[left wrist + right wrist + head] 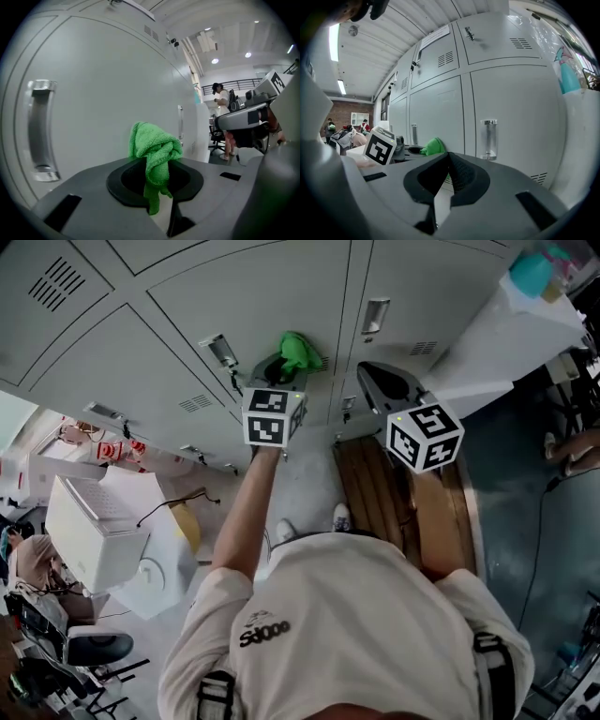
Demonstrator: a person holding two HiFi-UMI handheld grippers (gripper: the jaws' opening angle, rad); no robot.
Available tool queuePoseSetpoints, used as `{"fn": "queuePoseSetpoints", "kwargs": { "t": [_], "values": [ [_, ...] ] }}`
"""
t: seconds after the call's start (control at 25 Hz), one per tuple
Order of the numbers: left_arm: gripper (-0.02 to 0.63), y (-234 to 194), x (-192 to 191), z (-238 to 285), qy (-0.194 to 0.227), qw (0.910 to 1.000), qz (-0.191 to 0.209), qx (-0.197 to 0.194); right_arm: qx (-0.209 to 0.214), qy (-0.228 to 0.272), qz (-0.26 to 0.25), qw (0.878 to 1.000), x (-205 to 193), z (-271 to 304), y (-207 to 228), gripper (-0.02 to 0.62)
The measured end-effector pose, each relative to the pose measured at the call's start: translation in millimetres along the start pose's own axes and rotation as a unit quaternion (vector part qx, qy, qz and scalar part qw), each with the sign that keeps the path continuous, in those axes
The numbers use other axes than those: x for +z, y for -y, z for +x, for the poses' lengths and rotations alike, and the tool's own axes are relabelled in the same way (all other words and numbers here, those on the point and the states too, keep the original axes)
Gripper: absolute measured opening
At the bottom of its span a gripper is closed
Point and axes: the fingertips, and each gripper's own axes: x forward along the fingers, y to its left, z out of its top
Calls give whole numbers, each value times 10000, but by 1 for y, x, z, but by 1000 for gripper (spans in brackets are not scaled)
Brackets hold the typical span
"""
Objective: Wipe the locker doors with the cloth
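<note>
A bunched green cloth [298, 351] is pinched in my left gripper [284, 369], which is shut on it and held up close to a grey locker door [253, 296]. In the left gripper view the cloth [154, 152] sticks up from between the jaws, just short of the door [103, 93] with its chrome handle [40, 131]. My right gripper [377, 379] hangs to the right of it, shut with nothing in it. In the right gripper view its pads [457, 171] meet in front of another locker door [515, 117], with the cloth [434, 146] to the left.
Grey lockers fill the wall ahead. White boxes [94, 531] stand on the floor at the left. A wooden board [380, 498] lies under the right gripper. A teal bottle [532, 273] sits on a white ledge at the right. People [221, 99] stand far off.
</note>
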Motion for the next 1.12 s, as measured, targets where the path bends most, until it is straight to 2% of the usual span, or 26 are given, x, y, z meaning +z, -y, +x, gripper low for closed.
{"fn": "queuePoseSetpoints", "kwargs": {
  "t": [0.12,0.24,0.36,0.48,0.6,0.68,0.76,0.92,1.0,1.12],
  "values": [
    [84,29,-2,29,41,9998,20,-173,-94,-77,-38,9999,-6,-15,21,8],
    [85,55,-10,53,63,9990,321,-296,-122,-139,-76,9998,-14,-25,39,8],
    [84,62,-15,61,167,9985,480,-204,-26,-202,-74,9998,-27,-27,50,8],
    [84,46,-25,49,157,9991,374,105,216,-234,-23,9995,-38,-14,47,8],
    [84,14,-50,26,-94,9966,588,571,368,-151,71,9992,-44,5,37,8],
    [84,-14,-70,4,-282,9926,658,978,498,-93,113,9987,-46,18,28,8],
    [84,-45,-90,-19,-434,9876,540,1410,685,-84,105,9976,-49,30,18,8],
    [84,-96,-126,-60,-760,9726,377,2167,1056,-155,55,9943,-57,48,-2,8],
    [84,-107,-139,-72,-853,9681,304,2337,1167,-205,15,9930,-61,52,-8,8],
    [84,-106,-152,-67,-787,9734,246,2138,1192,-188,-22,9927,-62,55,-7,8]
  ]
}}
